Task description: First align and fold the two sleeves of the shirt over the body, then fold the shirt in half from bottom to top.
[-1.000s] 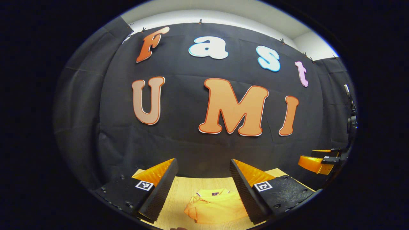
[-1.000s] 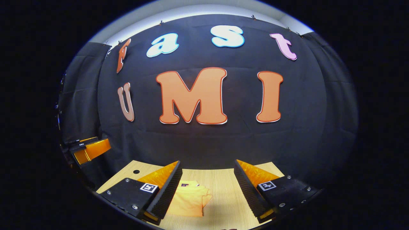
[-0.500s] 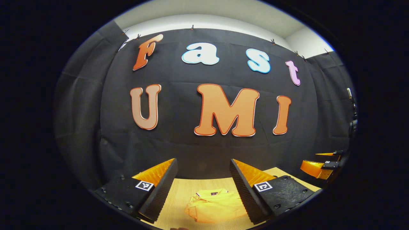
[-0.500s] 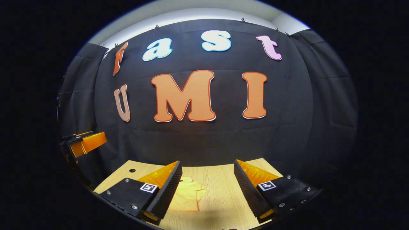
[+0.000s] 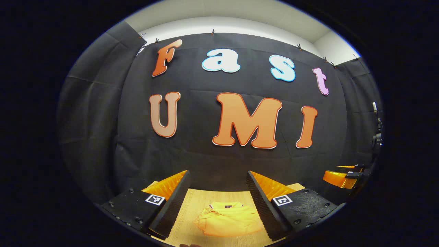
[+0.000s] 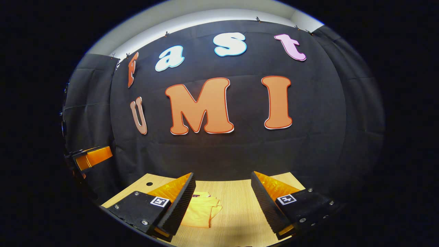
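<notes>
Both my claws are hanging up in the air w/ nothing in them. In the left gripper view my left gripper [image 5: 218, 202] is sitting w/ fingers spread wide, and in the right gripper view my right gripper [image 6: 223, 204] is spread wide too. Below and past them the yellow shirt [image 5: 228, 221] is lying folded up on the wooden table [image 6: 236, 212], collar pointing toward the far edge. Behind the table the booth's black cloth wall [image 6: 329, 113] is hanging w/ creases.
</notes>
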Demonstrator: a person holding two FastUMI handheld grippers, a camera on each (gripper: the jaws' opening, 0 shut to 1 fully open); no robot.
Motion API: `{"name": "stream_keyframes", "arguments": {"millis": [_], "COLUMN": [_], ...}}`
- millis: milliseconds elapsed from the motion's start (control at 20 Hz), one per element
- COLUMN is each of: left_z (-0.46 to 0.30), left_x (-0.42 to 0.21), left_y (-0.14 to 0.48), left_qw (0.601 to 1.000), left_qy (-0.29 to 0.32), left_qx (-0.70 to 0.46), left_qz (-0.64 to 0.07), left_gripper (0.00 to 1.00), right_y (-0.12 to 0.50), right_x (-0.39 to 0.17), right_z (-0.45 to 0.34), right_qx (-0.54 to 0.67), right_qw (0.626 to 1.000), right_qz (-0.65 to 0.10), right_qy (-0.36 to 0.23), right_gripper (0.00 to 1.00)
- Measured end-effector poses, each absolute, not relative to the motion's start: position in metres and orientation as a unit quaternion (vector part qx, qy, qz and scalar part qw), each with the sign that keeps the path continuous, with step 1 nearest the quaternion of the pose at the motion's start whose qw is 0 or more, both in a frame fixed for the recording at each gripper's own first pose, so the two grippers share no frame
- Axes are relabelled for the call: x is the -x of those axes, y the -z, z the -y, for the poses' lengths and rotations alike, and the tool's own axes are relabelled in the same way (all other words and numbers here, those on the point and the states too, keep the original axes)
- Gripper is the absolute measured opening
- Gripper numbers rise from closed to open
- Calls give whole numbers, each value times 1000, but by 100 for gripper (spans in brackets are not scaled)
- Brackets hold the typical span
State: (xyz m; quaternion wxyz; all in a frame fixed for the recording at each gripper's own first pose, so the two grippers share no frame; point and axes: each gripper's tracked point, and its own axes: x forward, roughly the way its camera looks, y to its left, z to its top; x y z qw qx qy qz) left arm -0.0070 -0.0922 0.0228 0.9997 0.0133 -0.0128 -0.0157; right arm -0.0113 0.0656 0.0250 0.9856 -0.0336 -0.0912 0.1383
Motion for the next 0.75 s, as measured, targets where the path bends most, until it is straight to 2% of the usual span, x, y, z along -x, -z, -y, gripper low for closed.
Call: {"name": "stream_keyframes", "arguments": {"millis": [200,350,650,750], "left_z": [78,83,78,74], "left_x": [17,22,46,55], "left_y": [-27,-29,-16,-24], "left_qw": [1000,999,999,998], "left_qy": [2,15,28,26], "left_qx": [-25,-27,-25,-45], "left_qz": [10,13,6,27], "left_gripper": [98,98,98,98], "right_y": [-26,-33,-16,-11], "right_x": [26,42,73,86], "right_z": [-61,-62,-69,-73], "right_qx": [49,42,46,38], "right_qw": [984,982,983,983], "right_qz": [112,131,131,125], "right_qy": [-132,-128,-122,-128], "right_gripper": [98,98,98,98]}}
